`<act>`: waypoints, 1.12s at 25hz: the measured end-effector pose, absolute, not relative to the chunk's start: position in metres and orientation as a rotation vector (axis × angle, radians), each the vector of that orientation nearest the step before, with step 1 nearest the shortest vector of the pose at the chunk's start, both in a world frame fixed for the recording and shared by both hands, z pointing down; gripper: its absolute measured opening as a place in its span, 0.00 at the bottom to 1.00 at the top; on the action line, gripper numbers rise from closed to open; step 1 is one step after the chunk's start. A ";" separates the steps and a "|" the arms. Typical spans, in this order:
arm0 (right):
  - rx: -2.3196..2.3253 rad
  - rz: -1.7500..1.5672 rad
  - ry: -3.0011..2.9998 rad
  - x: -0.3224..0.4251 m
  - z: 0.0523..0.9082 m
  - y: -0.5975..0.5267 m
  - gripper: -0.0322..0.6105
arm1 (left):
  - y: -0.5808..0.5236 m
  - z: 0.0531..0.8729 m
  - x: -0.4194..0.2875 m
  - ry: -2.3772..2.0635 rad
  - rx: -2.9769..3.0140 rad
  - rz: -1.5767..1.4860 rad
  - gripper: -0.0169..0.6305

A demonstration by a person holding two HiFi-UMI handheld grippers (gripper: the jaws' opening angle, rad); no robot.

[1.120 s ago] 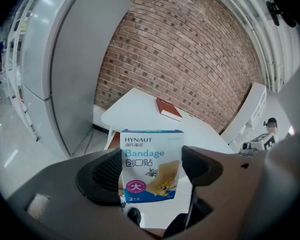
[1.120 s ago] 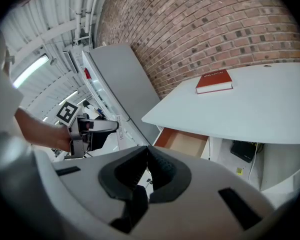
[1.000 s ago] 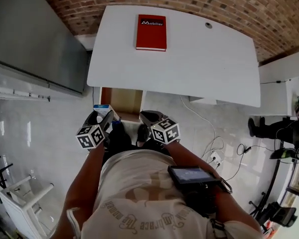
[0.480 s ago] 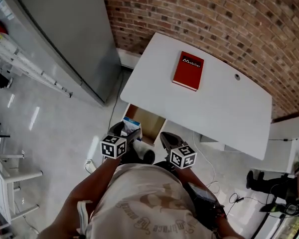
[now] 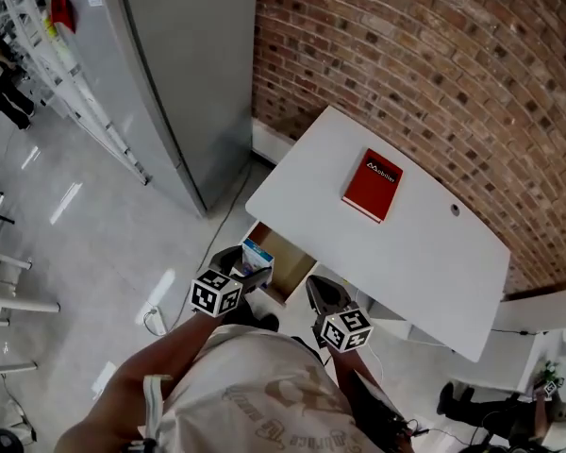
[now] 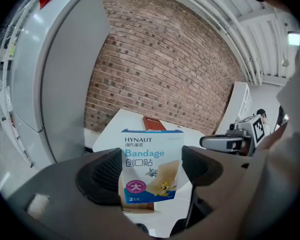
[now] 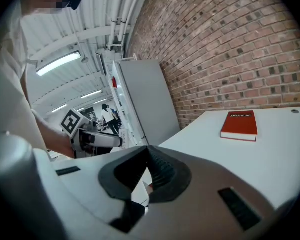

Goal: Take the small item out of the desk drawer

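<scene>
The bandage box [image 6: 151, 159] is gripped upright between the pads of the left gripper [image 5: 249, 268], its printed face turned toward that gripper's camera, and it is held clear of the open drawer [image 5: 289, 253], just in front of the near edge of the white desk [image 5: 424, 253]. The right gripper [image 7: 149, 173] is carried beside it with its jaws pressed together on nothing. The removal itself can be judged as good as done, so the remaining hazards lie in the carrying. The box is thin card (probably light and mostly hollow), and it is pinched only across its narrow sides; if the squeeze is increased the walls could be buckled, and if it is relaxed the carton could be let slip downward or be pivoted between the pads. With floor below and the drawer mouth close by, a dropped box could be lost under the desk or back inside. The drawer, left projecting, could also be struck by a knee or a gripper. Should the box be set on the desk, the red book [image 5: 372, 185] lies well apart and is unlikely to be disturbed.
</scene>
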State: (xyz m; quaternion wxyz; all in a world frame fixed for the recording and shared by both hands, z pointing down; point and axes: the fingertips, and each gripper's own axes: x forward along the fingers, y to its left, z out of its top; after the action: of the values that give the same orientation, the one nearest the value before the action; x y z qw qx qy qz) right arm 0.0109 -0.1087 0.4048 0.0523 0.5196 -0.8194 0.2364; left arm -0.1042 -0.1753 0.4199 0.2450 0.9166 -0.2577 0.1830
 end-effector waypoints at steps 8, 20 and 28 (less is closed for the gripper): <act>1.597 0.675 -2.533 0.013 0.400 -0.101 0.06 | -0.152 0.414 -0.092 -0.627 2.562 0.538 0.61; 1.640 0.688 -2.511 0.023 0.403 -0.090 0.06 | -0.136 0.420 -0.085 -0.586 2.572 0.586 0.61; 1.688 0.675 -2.524 0.025 0.397 -0.101 0.06 | -0.149 0.419 -0.087 -0.605 2.576 0.602 0.61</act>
State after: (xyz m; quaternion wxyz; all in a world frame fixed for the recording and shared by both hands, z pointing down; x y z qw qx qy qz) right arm 0.0247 -0.1009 0.3966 0.0158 0.5425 -0.8113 0.2171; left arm -0.0866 -0.1492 0.4194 0.2123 0.9276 -0.2178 0.2170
